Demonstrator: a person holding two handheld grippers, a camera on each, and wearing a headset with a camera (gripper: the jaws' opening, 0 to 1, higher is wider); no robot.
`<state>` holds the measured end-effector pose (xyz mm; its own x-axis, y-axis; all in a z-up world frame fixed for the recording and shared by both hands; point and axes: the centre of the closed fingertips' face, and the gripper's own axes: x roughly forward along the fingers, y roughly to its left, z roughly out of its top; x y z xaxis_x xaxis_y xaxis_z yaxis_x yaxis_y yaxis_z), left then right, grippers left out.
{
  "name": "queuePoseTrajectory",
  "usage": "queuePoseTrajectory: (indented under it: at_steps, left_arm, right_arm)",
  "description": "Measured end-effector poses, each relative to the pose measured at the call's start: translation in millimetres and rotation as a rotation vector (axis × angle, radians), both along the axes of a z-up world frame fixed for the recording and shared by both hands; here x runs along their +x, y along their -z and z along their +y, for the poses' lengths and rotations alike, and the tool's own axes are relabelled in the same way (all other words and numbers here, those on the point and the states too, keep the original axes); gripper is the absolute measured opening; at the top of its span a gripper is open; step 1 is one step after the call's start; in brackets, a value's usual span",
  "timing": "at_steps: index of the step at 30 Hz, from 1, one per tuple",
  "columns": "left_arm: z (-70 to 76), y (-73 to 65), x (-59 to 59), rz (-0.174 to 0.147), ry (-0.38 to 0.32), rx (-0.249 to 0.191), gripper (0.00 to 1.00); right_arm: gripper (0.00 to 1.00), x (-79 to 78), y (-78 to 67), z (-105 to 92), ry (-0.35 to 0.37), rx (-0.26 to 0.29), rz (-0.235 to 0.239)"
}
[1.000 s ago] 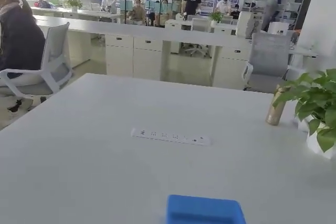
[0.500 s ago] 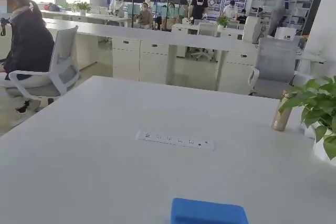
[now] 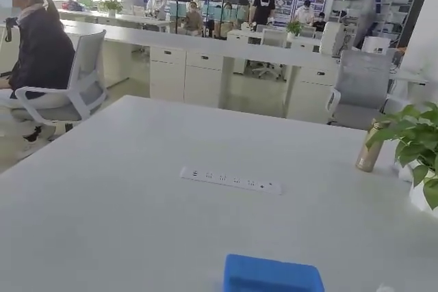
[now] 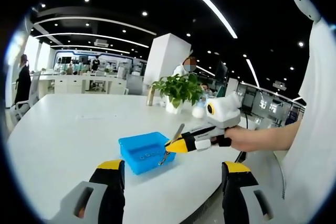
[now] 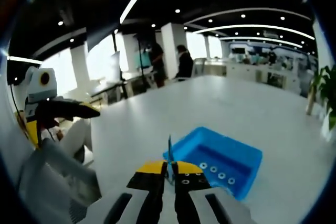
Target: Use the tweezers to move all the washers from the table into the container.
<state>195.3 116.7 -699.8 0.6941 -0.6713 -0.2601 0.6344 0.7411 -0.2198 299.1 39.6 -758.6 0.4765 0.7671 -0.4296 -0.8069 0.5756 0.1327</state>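
The blue container (image 4: 146,151) sits near the table's front edge and holds several small washers (image 5: 216,172). It is also seen as the blue container (image 3: 274,277) at the bottom of the head view. My right gripper (image 5: 169,169) is shut on the thin metal tweezers (image 5: 170,157), whose tips point at the container's near wall. In the left gripper view the right gripper (image 4: 178,145) reaches in from the right and holds the tweezers (image 4: 173,141) over the container's rim. My left gripper (image 4: 172,165) is open and holds nothing, a little back from the container. It shows as the left gripper (image 5: 73,109) at the left of the right gripper view.
A white power strip (image 3: 231,179) lies mid-table. A potted plant (image 3: 414,141) and a bronze bottle (image 3: 369,147) stand at the far right. The white table (image 3: 123,196) is broad. A person sits on an office chair (image 3: 65,94) at the left.
The head camera has drifted slightly, shifting the whole picture. The container and power strip lie where they were.
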Motion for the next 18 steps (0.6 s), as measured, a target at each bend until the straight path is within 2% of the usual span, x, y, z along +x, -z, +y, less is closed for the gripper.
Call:
queuePoseTrajectory:
  at_steps: [6,10,11,15,18]
  left_arm:
    - [8.9,-2.2,1.9,-0.003,-0.039,-0.026,0.75]
    - [10.5,-3.7,1.4,-0.01,-0.036,-0.014,0.74]
    - [11.4,-4.3,1.2,-0.013,-0.038,-0.013,0.74]
    - [13.7,-6.4,0.0,-0.014,-0.046,-0.02,0.73]
    - [14.5,-6.8,-1.4,-0.013,-0.044,-0.017,0.73]
  right_arm:
    - [0.03,16.4,-32.1,3.2,0.0,0.023,-0.053]
    - [0.03,35.1,-49.9,7.0,0.006,0.033,-0.085]
    - [0.03,42.8,-54.1,8.0,0.012,0.05,-0.086]
    - [0.03,62.3,-58.9,14.1,0.023,0.062,-0.082]
    - [0.03,78.1,-51.8,17.8,0.052,0.097,-0.016]
